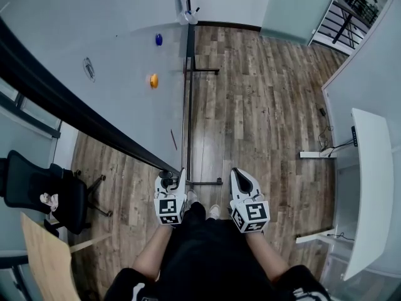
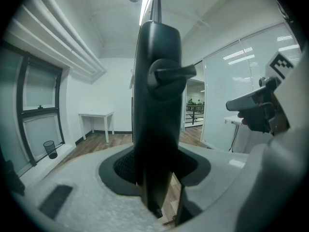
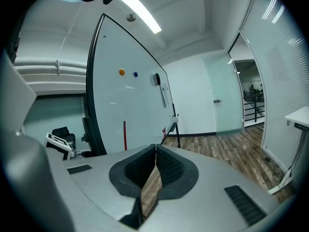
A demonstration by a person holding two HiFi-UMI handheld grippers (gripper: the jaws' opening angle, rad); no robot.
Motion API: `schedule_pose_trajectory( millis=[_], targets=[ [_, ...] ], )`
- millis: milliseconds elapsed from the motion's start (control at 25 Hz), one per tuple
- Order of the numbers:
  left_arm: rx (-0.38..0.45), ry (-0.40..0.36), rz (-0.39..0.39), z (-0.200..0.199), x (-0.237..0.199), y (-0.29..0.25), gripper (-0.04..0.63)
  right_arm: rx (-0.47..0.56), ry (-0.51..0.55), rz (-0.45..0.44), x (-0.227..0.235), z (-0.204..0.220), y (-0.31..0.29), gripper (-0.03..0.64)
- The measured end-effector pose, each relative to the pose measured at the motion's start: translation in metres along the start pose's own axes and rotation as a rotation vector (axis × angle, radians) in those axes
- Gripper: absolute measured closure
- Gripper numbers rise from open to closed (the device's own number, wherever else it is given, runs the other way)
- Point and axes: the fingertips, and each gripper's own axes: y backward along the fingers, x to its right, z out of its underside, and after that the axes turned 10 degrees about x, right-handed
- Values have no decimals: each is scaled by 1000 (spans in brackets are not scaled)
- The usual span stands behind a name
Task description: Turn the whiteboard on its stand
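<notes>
Left gripper sits at about 6 o'clock in the head view, its jaws closed onto the dark upright at the whiteboard's near end, just under the knob. That looks like a hold meant to steady or swing the end where the board pivots. The board itself spreads from 9 to 12 o'clock, tilted on its stand, with an orange magnet and a blue magnet stuck to its face. Behind it at 8 o'clock stands a chair, near enough that a swinging edge might meet it. The stand's foot lies on the floor just beyond the person's shoes, between the two tools. Right gripper hangs just beside the left at 5 o'clock, jaws together on nothing, probably kept free to push. A desk at 3 o'clock stands well apart.
</notes>
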Motion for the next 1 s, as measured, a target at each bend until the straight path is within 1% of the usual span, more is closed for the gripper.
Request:
schedule_pose_trajectory(
  millis=[120, 200, 280, 480, 680, 800, 840, 1000],
  targets=[
    [-12, 31, -19, -4, 1, -3, 416, -4, -1, -8, 2, -1, -4, 601],
    [-23, 52, -31, -5, 0, -1, 399, -5, -2, -15, 0, -1, -7, 603],
    [-30, 57, -37, -5, -1, 4, 377, -3, -4, -23, -3, -1, -9, 603],
    [-32, 89, -66, -11, -3, 19, 374, -2, -5, -35, -3, -1, -8, 603],
    [-40, 105, -81, -18, 2, 40, 374, 1, -5, -38, -4, -4, -5, 603],
    [-31, 117, -97, -23, 3, 55, 376, 1, -5, -42, -7, -4, -1, 603],
    [-24, 113, -103, -25, 3, 59, 378, 0, -4, -43, -9, -4, 0, 603],
    [8, 105, -125, -38, 4, 77, 468, 2, 1, -45, -13, -6, 6, 602]
  ],
)
